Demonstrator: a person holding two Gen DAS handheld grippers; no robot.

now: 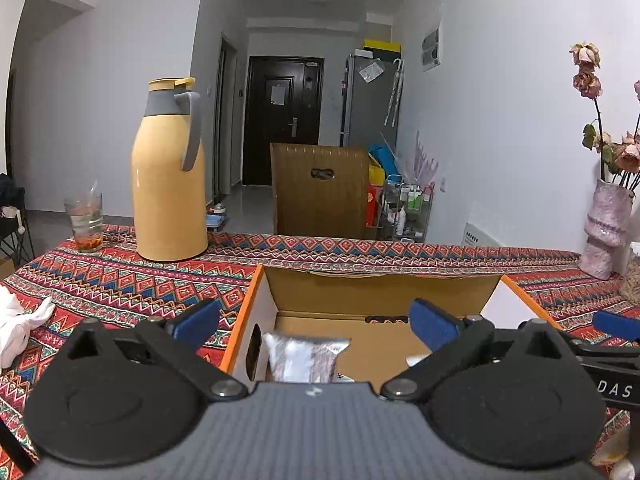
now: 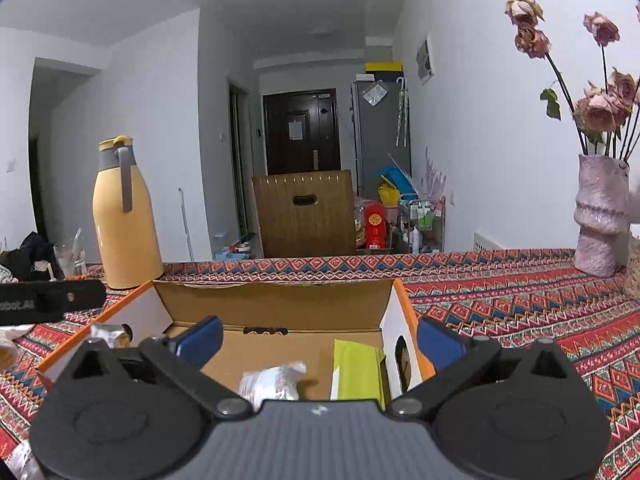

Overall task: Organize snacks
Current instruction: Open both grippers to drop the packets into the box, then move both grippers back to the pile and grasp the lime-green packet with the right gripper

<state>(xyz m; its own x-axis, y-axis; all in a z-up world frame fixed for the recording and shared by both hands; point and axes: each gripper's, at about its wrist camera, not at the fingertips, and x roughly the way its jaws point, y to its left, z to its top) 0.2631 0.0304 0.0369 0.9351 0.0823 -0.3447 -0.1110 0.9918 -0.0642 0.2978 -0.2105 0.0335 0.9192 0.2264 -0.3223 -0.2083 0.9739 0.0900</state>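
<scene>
I see both grippers hovering over the open cardboard box (image 1: 380, 292) on the patterned tablecloth (image 1: 120, 276). My left gripper (image 1: 316, 322) has its jaws spread wide and empty above a silver snack packet (image 1: 304, 356) – the right gripper (image 2: 320, 338) likewise, over a crumpled white packet (image 2: 272, 382), possibly biscuits, beside a green packet (image 2: 356, 370).

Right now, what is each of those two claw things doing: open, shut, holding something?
Left gripper: open, holding nothing, over the box.
Right gripper: open, holding nothing, over the same box.
</scene>
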